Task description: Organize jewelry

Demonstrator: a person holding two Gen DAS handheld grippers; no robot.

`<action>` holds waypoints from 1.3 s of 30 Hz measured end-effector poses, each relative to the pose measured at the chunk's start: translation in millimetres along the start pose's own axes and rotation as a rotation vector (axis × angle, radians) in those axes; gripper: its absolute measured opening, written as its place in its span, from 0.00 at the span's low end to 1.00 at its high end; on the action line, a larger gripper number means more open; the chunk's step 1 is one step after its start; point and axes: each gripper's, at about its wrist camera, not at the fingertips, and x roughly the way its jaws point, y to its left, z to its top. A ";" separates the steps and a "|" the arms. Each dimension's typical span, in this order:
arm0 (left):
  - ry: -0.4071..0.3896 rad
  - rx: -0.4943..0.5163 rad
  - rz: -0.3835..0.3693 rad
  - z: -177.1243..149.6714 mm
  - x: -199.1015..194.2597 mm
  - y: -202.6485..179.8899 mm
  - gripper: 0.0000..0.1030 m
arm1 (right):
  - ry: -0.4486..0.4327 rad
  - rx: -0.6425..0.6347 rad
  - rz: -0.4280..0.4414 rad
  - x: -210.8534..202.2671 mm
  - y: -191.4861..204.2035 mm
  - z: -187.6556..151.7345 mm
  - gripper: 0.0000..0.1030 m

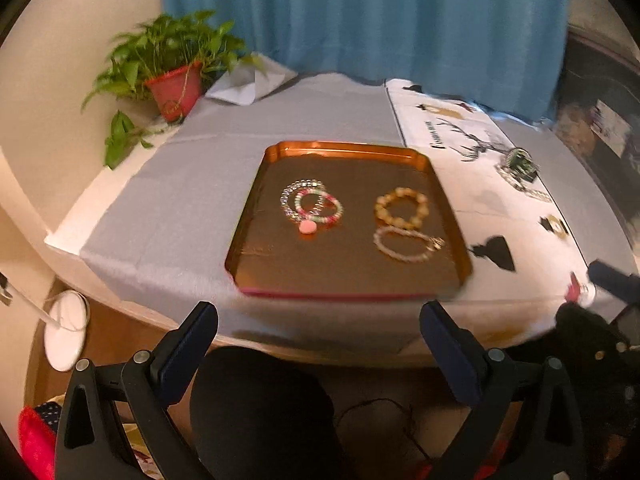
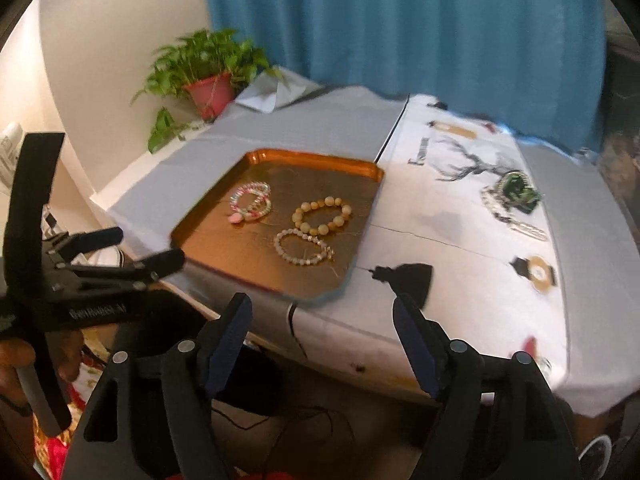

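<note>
Both of my grippers hang off the near edge of the table, holding nothing. The left gripper (image 1: 318, 318) has its jaws spread wide, the two dark fingers framing the near rim of the copper tray (image 1: 248, 204) from below. The right gripper (image 2: 322, 314) is likewise wide open, with its fingers either side of the tray's near right corner in its own view.

In the left wrist view the tray sits near the centre of the frame on the grey cloth (image 1: 192, 184). At about 9 o'clock on the tray lies a stack of pink and clear bracelets (image 1: 311, 205), overlapping one another, with a pink charm (image 1: 308, 227) at its near edge. At about 3 o'clock lies the amber bead bracelet (image 1: 401, 207), and just nearer to me, at 4 o'clock, the pale bead bracelet (image 1: 406, 244); the two look close but I cannot tell through the blur whether they touch.

Off the tray at 2 o'clock, on the white printed cloth (image 1: 500, 208), sits a heap of green and silver jewelry (image 1: 518, 166), too smeared for me to make out the pieces. A potted plant (image 1: 174, 80) stands at the far left corner, at 10 o'clock, before a blue curtain (image 1: 360, 16).

In the right wrist view the left gripper (image 2: 136, 248) shows at 9 o'clock, beside the tray's near left corner.
</note>
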 end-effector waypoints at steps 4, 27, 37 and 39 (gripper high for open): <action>-0.023 0.037 -0.003 -17.2 -28.7 -17.2 0.98 | -0.073 -0.015 -0.034 -43.3 3.6 -16.6 0.75; -0.150 0.073 0.030 -37.1 -104.3 -39.2 0.98 | -0.146 -0.013 -0.077 -100.6 1.8 -53.6 0.76; -0.147 0.082 0.031 -37.0 -103.3 -42.2 0.98 | -0.136 0.011 -0.081 -97.3 -7.0 -56.0 0.76; -0.146 0.083 0.032 -36.5 -102.2 -43.0 0.98 | -0.130 0.012 -0.083 -94.7 -7.0 -55.9 0.76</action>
